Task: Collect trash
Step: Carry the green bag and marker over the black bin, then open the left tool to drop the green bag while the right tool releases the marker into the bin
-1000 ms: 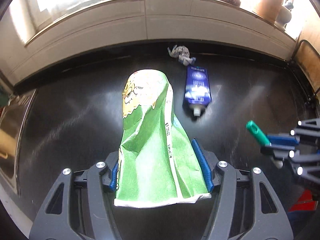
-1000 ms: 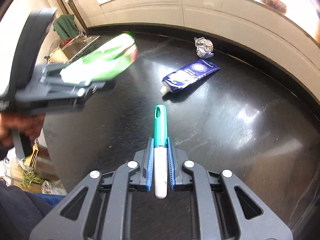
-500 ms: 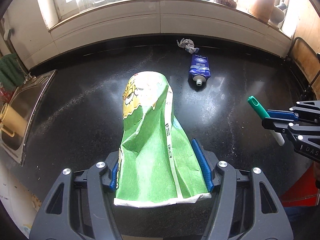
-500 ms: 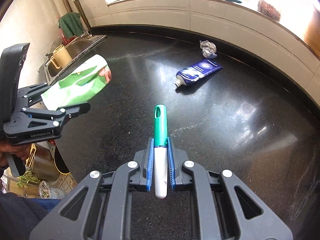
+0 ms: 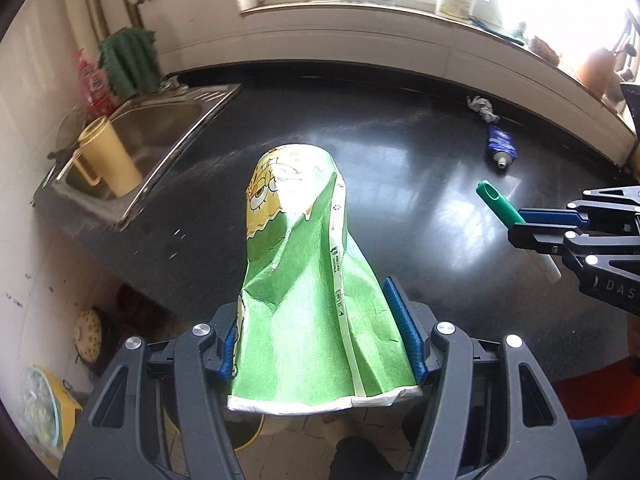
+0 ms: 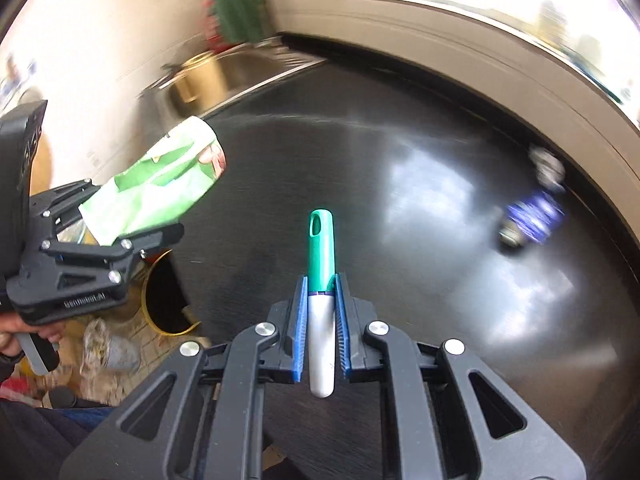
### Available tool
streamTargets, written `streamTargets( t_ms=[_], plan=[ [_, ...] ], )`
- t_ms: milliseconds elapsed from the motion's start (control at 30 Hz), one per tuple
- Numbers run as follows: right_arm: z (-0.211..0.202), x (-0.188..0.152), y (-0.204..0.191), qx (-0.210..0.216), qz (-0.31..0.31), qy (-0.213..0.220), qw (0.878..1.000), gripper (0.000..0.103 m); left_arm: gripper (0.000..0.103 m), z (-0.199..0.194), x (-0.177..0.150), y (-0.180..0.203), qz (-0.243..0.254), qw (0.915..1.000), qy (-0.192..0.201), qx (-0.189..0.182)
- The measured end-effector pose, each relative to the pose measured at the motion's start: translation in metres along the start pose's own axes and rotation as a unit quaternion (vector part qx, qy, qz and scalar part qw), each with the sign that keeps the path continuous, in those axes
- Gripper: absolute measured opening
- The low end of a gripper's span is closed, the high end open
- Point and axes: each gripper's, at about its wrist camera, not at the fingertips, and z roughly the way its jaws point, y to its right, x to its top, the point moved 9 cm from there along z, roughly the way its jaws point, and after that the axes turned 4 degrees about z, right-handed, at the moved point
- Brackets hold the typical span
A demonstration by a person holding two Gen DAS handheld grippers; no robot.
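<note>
Blue pads of the left gripper pinch a crumpled green carton by its flattened end, its cartoon-printed top jutting forward above the black counter. Beside it, the right gripper is clamped tight on a green-capped marker. Well apart, near the backsplash, lie a blue tube and a crumpled wrapper; a steel sink sits far left.

Left wrist: looks steeply down over countertop towards sink far left.
Right wrist: same tilt, close.
Shared: countertop, sink.
</note>
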Motion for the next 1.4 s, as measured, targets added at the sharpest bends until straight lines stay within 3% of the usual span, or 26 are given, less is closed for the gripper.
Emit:
streamTargets(
  t_ms=[200, 233, 433, 500, 567, 800, 1033, 1200, 1267, 1300, 1333, 1400],
  plan=[
    [0.042, 0.008, -0.107, 0.062, -0.069, -0.029, 0.995, 0.014, 0.060, -0.016, -0.064, -0.070, -0.057, 0.9972, -0.022, 0.043],
    [0.051, 0.008, -0.131, 0.076, -0.083, -0.036, 0.993, 0.014, 0.046, -0.019, -0.077, -0.083, -0.071, 0.9960, -0.026, 0.048],
    [0.085, 0.002, -0.222, 0.110, -0.140, -0.059, 0.982, 0.014, 0.037, -0.023, -0.135, -0.143, -0.148, 0.9867, -0.045, 0.051],
    [0.099, 0.000, -0.245, 0.115, -0.146, -0.072, 0.980, 0.014, 0.030, -0.006, -0.148, -0.158, -0.141, 0.9871, -0.044, 0.060],
    [0.110, -0.002, -0.260, 0.123, -0.140, -0.088, 0.979, 0.014, 0.030, 0.014, -0.163, -0.173, -0.159, 0.9832, -0.070, 0.057],
    [0.152, -0.007, -0.281, 0.128, -0.131, -0.133, 0.974, 0.014, 0.030, 0.033, -0.191, -0.219, -0.197, 0.9752, -0.086, 0.055],
    [0.206, -0.005, -0.294, 0.124, -0.119, -0.179, 0.969, 0.014, 0.030, 0.046, -0.211, -0.217, -0.202, 0.9732, -0.102, 0.043],
    [0.224, 0.003, -0.302, 0.125, -0.116, -0.189, 0.967, 0.014, 0.031, 0.053, -0.213, -0.216, -0.207, 0.9721, -0.103, 0.037],
    [0.226, 0.004, -0.303, 0.125, -0.118, -0.191, 0.966, 0.014, 0.042, 0.055, -0.214, -0.217, -0.211, 0.9716, -0.102, 0.032],
    [0.228, 0.005, -0.305, 0.123, -0.120, -0.192, 0.966, 0.014, 0.058, 0.057, -0.215, -0.217, -0.214, 0.9708, -0.104, 0.029],
    [0.229, 0.004, -0.305, 0.123, -0.121, -0.195, 0.965, 0.015, 0.066, 0.057, -0.217, -0.219, -0.215, 0.9707, -0.104, 0.030],
    [0.230, 0.005, -0.305, 0.121, -0.123, -0.199, 0.965, 0.015, 0.066, 0.058, -0.219, -0.222, -0.212, 0.9711, -0.105, 0.031]
  ],
)
